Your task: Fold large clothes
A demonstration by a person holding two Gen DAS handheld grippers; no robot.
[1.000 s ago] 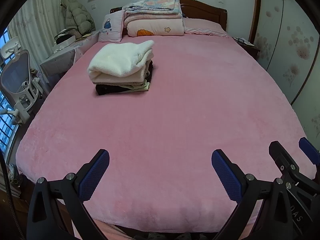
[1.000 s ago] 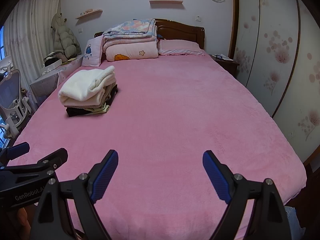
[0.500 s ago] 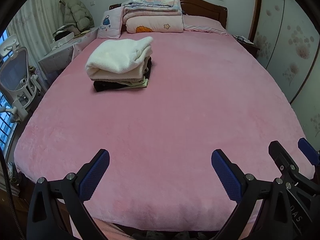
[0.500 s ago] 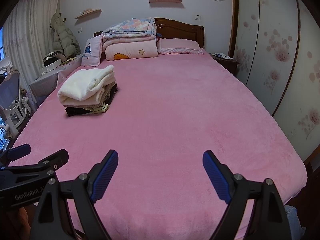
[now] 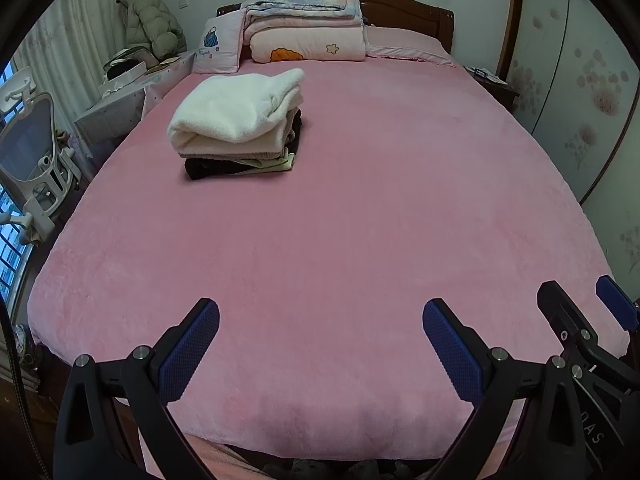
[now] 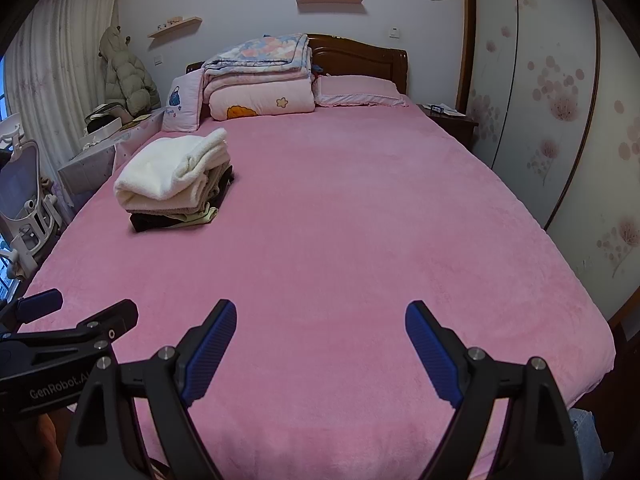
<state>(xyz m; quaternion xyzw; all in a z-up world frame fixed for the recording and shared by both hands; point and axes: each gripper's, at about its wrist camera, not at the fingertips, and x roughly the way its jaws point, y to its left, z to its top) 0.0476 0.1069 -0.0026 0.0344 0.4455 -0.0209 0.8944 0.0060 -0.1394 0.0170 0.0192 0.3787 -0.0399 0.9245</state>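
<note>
A stack of folded clothes (image 5: 240,120), white fleece on top and dark pieces underneath, lies on the far left of the pink bed (image 5: 340,240). It also shows in the right wrist view (image 6: 176,176). My left gripper (image 5: 320,320) is open and empty above the bed's near edge. My right gripper (image 6: 320,320) is open and empty beside it, to the right. The right gripper shows at the right edge of the left wrist view (image 5: 584,312); the left gripper shows at the left edge of the right wrist view (image 6: 76,312).
Folded quilts (image 5: 304,20) and pillows (image 6: 356,88) lie against the wooden headboard. A white desk (image 5: 120,100) and office chair (image 5: 28,152) stand left of the bed. A nightstand (image 6: 448,116) and wardrobe doors (image 6: 560,120) are on the right.
Both grippers stay open and empty. The left wrist view has tipped slightly down, so the clothes stack sits a little higher in frame.
</note>
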